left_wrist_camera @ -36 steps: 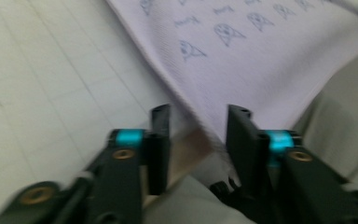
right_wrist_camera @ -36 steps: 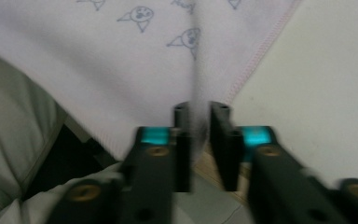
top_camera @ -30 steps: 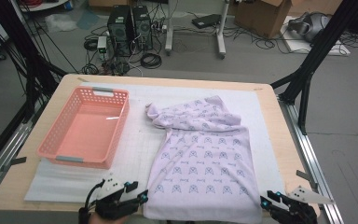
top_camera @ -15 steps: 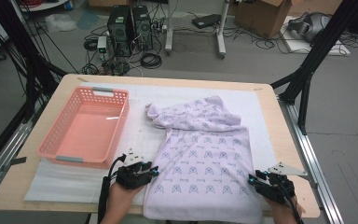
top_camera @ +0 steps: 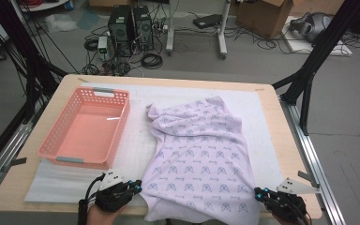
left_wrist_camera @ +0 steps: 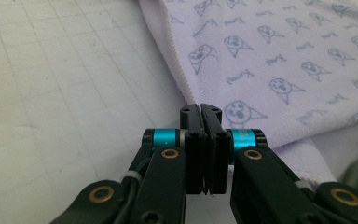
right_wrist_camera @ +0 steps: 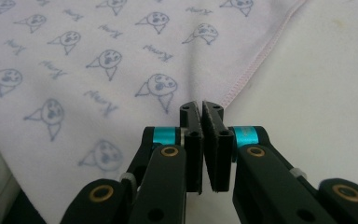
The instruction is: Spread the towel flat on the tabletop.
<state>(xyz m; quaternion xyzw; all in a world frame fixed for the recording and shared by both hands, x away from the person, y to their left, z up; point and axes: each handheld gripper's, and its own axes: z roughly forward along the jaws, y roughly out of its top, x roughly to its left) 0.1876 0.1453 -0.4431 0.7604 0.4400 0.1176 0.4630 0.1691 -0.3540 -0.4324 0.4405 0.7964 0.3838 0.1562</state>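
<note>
I have one lilac shirt (top_camera: pixel 201 159) spread on the surface (top_camera: pixel 281 136), its long axis running from the near edge, where the hem hangs over, toward the far side. My left claw (top_camera: pixel 132 186) sits at the near left hem corner with its jaws pressed together, the hem's left edge just ahead and right of its tips in the left gripper view. My right claw (top_camera: pixel 261 193) is by the near right corner, jaws likewise together and empty; the stitched edge lies right at its tips (a hair to the left). Each claw is equally near its own corner. One pink basket (top_camera: pixel 82 129) stands empty at the left, apart from the shirt.
</note>
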